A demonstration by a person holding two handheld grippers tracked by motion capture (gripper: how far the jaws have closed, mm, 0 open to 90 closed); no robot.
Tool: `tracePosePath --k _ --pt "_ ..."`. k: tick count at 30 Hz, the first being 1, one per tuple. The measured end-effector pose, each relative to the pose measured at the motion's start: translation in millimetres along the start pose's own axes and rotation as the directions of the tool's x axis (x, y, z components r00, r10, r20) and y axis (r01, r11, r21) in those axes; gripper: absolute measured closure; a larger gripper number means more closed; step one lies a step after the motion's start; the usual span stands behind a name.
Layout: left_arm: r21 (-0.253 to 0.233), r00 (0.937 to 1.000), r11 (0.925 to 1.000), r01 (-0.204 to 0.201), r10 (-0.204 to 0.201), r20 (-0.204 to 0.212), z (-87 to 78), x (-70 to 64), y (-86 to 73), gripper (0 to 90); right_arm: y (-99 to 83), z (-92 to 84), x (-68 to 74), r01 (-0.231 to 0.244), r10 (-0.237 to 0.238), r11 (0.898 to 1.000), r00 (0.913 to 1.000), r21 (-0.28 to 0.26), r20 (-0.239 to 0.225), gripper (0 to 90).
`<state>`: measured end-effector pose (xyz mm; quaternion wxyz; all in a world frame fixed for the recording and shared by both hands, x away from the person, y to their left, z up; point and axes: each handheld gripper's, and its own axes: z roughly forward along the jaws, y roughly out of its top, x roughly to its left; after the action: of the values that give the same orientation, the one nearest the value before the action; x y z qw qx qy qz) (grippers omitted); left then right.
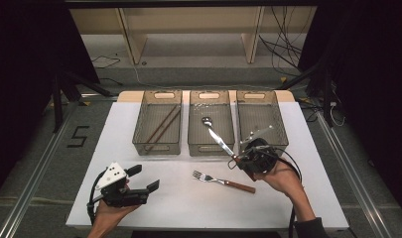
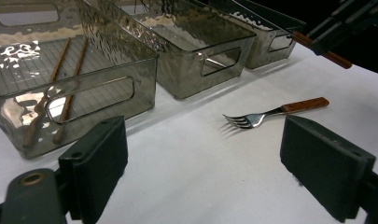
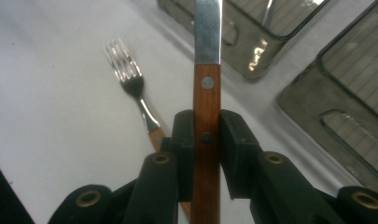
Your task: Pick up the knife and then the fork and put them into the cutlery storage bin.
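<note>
Wooden-handled steel knife (image 3: 206,93) clamped between black right gripper (image 3: 206,140) fingers (image 3: 184,140)

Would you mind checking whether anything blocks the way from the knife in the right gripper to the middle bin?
Nothing visible does. The right gripper is shut on the knife, its blade over the near wall of the middle bin. A spoon lies inside, toward the far end; the fork lies clear on the table.

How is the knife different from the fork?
The knife is held up off the table, clamped in the right gripper; the fork lies flat on the white table, untouched. The knife ends in a flat blade, the fork in tines. Both have brown wooden handles.
</note>
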<state>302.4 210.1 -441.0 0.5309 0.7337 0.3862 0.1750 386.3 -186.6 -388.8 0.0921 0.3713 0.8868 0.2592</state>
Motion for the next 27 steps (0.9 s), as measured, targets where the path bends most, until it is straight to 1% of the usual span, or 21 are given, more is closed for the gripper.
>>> tracePosePath --k 6,9,12,19,24,27 --pt "0.0 1.0 1.0 0.002 -0.002 0.005 -0.4 0.6 0.1 14.7 6.3 -1.4 -12.0 -0.023 0.023 0.999 0.9997 -0.022 0.011 77.1" --pt "0.001 1.0 1.0 0.0 0.0 0.004 -0.3 0.6 0.1 14.6 8.9 -2.3 -18.7 -0.044 0.044 0.999 0.9988 -0.032 0.02 77.1" --pt "0.003 1.0 1.0 0.0 0.0 0.0 0.0 0.4 0.1 14.6 11.9 -2.8 -26.7 -0.068 0.07 0.996 0.9969 -0.052 0.037 77.1" --pt "0.003 1.0 1.0 -0.001 0.001 -0.002 0.0 0.5 0.1 14.6 19.8 -4.7 -42.9 -0.111 0.116 0.991 0.9915 -0.075 0.06 77.1" --pt "0.0 1.0 1.0 0.001 -0.001 -0.005 0.0 0.6 0.1 14.6 27.4 -7.7 -56.5 -0.14 0.15 0.985 0.9835 -0.104 0.101 77.1" --pt "0.001 1.0 1.0 -0.001 0.001 -0.006 -0.6 1.0 0.3 14.6 31.1 -8.2 -67.5 -0.177 0.191 0.977 0.9745 -0.119 0.118 77.0"
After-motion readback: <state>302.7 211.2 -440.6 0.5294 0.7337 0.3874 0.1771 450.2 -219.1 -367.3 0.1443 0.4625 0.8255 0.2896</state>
